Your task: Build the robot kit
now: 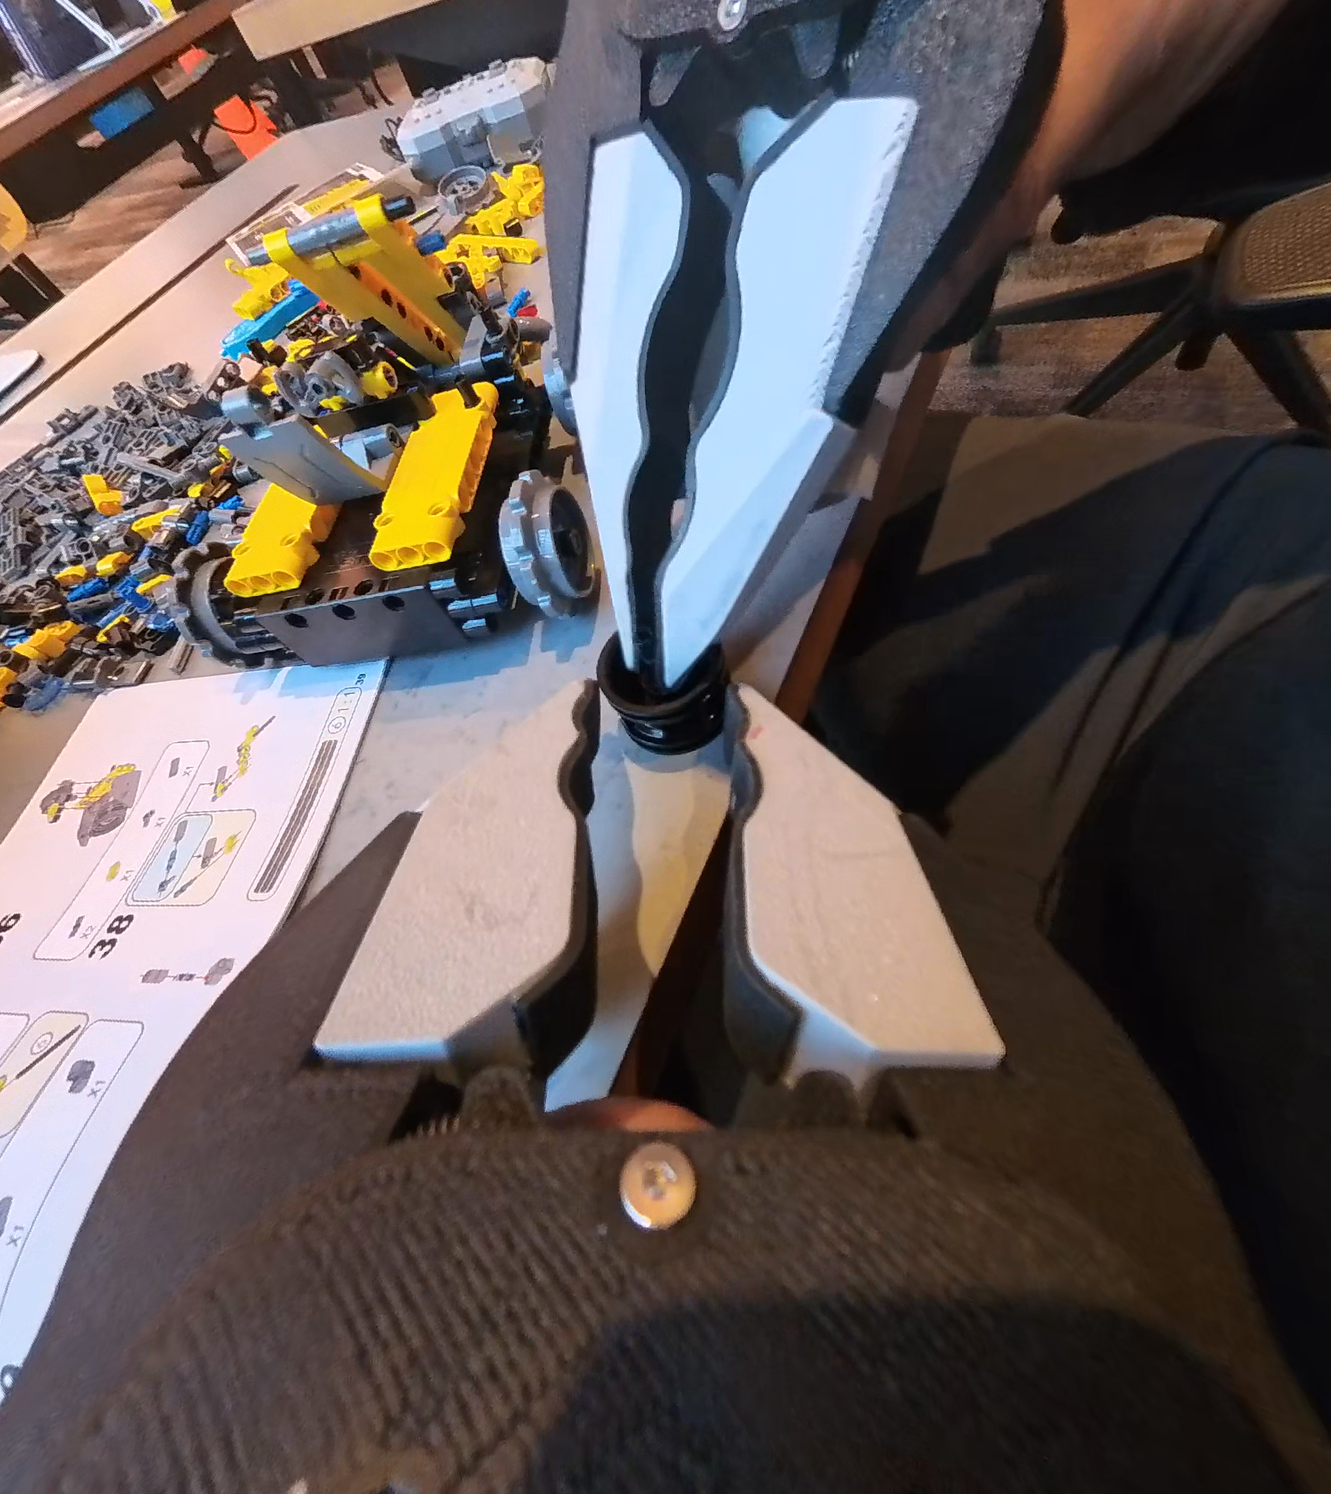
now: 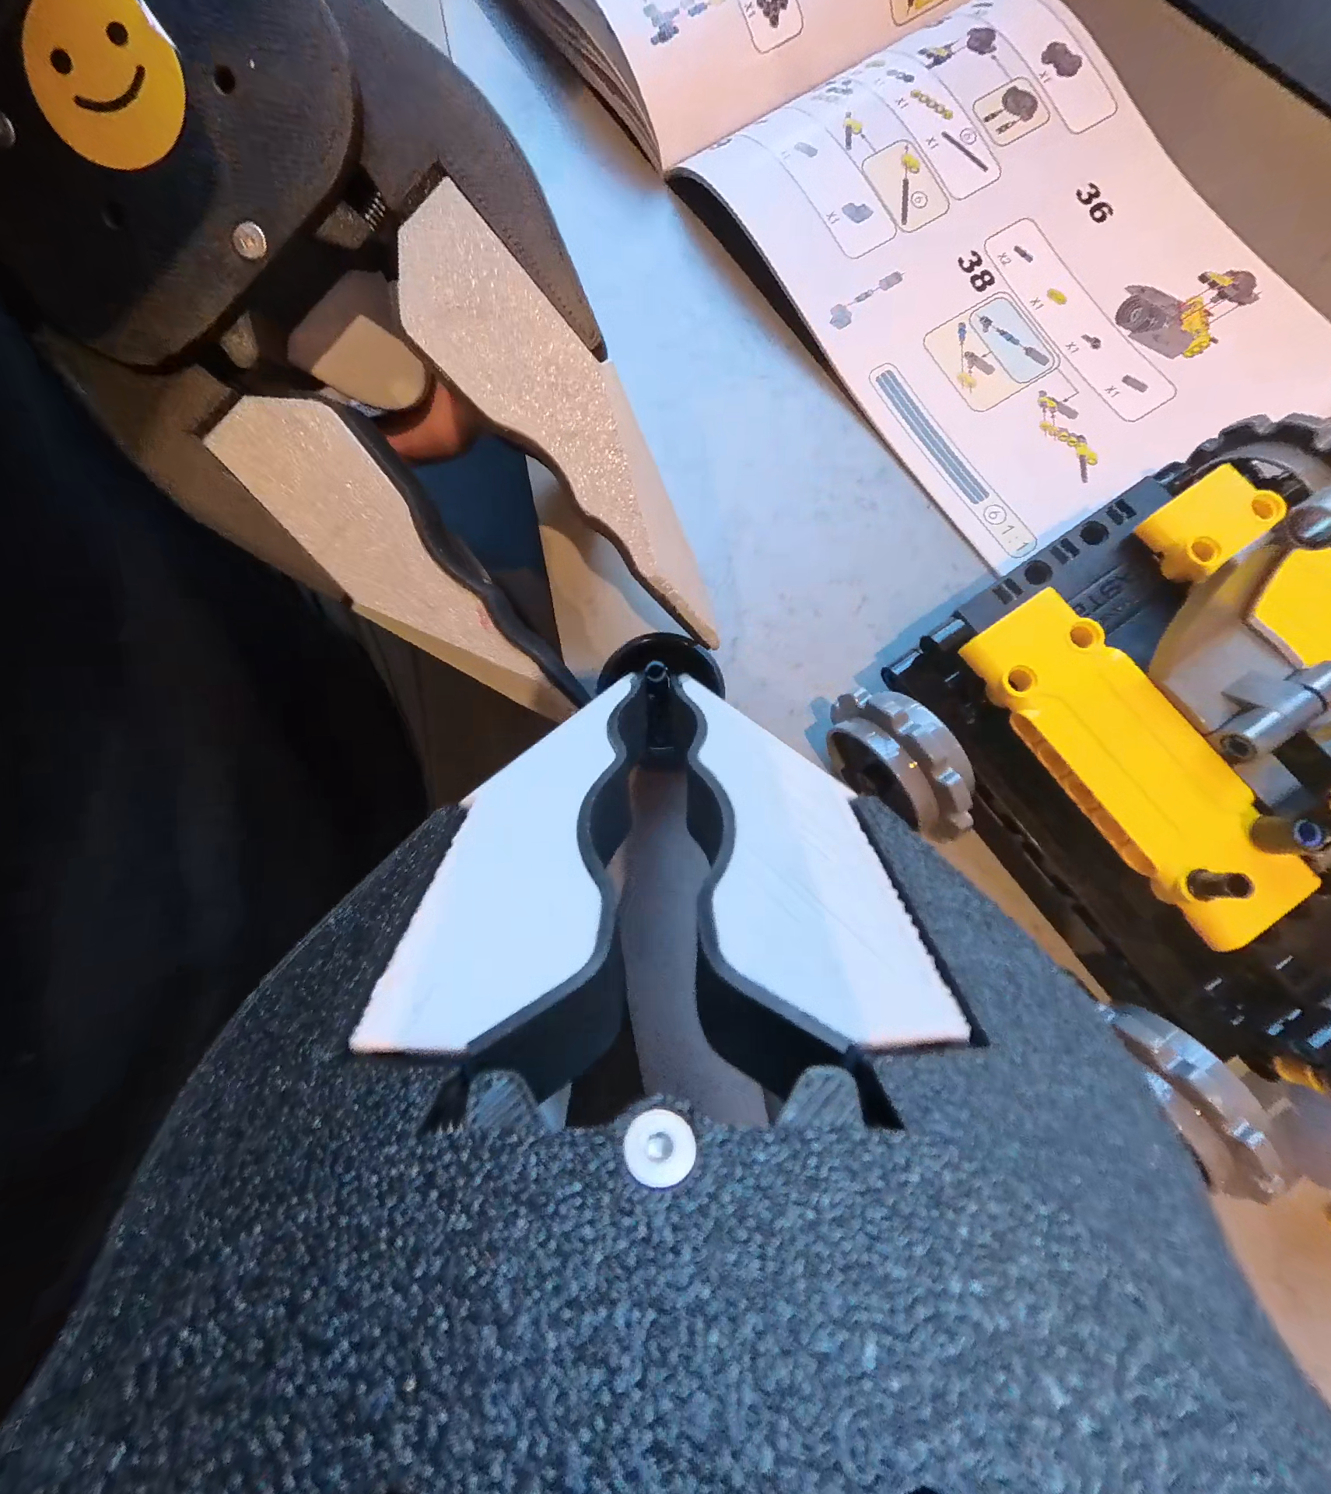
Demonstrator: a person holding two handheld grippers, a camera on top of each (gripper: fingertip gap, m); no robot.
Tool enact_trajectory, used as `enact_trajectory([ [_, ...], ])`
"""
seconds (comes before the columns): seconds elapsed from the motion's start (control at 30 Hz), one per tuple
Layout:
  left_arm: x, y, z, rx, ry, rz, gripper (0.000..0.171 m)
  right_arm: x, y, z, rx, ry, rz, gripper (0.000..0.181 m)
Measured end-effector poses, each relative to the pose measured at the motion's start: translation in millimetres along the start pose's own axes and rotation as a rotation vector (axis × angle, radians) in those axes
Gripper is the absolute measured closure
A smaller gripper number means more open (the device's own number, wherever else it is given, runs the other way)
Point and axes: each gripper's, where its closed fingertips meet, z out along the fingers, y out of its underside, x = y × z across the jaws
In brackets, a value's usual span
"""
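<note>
A pale grey table (image 1: 435, 728) fills the left of the left wrist view, its surface faintly mottled under warm light, and in the right wrist view the same top (image 2: 735, 453) runs up the middle of the frame. Beyond it, at upper left, stand more desks (image 1: 104, 97) with dark legs on a brownish carpet (image 1: 120, 234). At upper right sits a black mesh-backed chair (image 1: 1292, 267).

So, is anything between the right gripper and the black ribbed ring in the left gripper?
Nothing visible. The right gripper, shut on a thin black pin, has its tips at the black ribbed ring pinched by the left gripper. The yellow model vehicle and the instruction booklet lie aside.
</note>
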Motion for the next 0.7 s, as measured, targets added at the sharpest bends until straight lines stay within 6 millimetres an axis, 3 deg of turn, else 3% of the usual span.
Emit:
enact_trajectory([
  [0.7, -1.4, -1.6, -0.8, 0.018, -0.001, -0.016, 0.144, 0.5, -1.1, 0.7, 0.043, 0.003, -0.006, 0.176],
])
